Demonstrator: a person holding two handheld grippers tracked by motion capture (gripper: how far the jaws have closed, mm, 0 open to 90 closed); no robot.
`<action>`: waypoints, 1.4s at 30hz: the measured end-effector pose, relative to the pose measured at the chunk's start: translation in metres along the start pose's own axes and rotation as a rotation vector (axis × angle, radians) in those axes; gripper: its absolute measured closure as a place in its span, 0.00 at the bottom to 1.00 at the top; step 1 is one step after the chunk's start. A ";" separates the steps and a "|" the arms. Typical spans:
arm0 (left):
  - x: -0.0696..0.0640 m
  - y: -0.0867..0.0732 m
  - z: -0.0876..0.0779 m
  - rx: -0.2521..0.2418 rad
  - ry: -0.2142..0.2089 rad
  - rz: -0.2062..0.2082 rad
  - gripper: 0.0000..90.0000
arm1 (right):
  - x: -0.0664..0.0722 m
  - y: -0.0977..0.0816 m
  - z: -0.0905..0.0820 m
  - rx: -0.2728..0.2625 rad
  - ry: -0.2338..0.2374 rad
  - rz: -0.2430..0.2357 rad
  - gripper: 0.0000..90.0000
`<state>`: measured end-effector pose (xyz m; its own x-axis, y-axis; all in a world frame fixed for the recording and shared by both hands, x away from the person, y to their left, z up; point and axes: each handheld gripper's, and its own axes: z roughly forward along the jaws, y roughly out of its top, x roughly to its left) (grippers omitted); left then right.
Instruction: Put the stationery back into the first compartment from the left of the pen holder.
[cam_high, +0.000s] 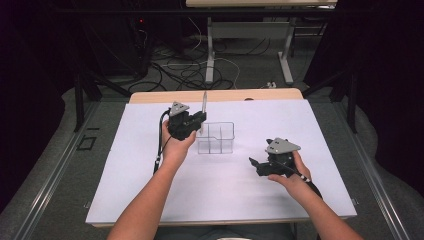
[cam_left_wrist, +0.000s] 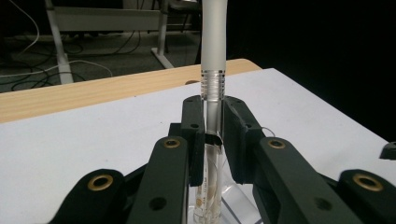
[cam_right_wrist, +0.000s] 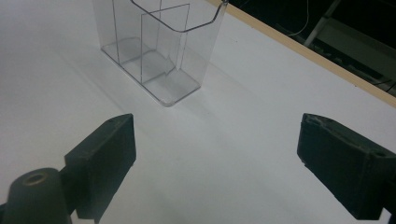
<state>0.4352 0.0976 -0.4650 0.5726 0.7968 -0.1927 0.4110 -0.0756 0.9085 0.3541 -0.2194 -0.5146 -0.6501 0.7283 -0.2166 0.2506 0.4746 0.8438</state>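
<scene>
A slim grey-white stick (cam_left_wrist: 213, 42) with a ribbed band stands upright, and my left gripper (cam_left_wrist: 213, 112) is shut on its clear lower part. From above, the stick (cam_high: 204, 102) rises out of the left gripper (cam_high: 199, 121) at the left edge of a clear plastic organizer (cam_high: 216, 137) with several compartments. The stick's lower end hangs by the organizer's wall (cam_left_wrist: 243, 205); I cannot tell whether it is inside. My right gripper (cam_high: 255, 165) rests low over the table to the right of the organizer. In its own view the right gripper (cam_right_wrist: 215, 140) is open with nothing between its jaws, and the organizer (cam_right_wrist: 159, 51) stands ahead of it.
A white sheet (cam_high: 150, 190) covers the table, with a wooden edge (cam_high: 150, 96) at the far side. Behind the table are another table's legs (cam_high: 210, 55) and cables (cam_high: 175, 70) on the floor. Dark drapes close in both sides.
</scene>
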 end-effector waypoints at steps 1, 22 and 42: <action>0.001 -0.001 0.001 0.009 0.002 -0.002 0.88 | 0.000 0.000 0.000 0.001 0.000 -0.001 0.13; 0.006 -0.012 0.001 0.082 -0.001 -0.003 0.82 | 0.003 -0.002 0.003 0.021 0.025 0.004 0.14; 0.003 -0.009 -0.045 0.025 -0.095 -0.003 0.27 | 0.001 -0.003 0.004 0.025 0.015 0.010 0.14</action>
<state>0.4013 0.1278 -0.4570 0.6357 0.7364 -0.2313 0.4299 -0.0890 0.8985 0.3552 -0.2183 -0.5193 -0.6584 0.7254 -0.2008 0.2749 0.4802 0.8330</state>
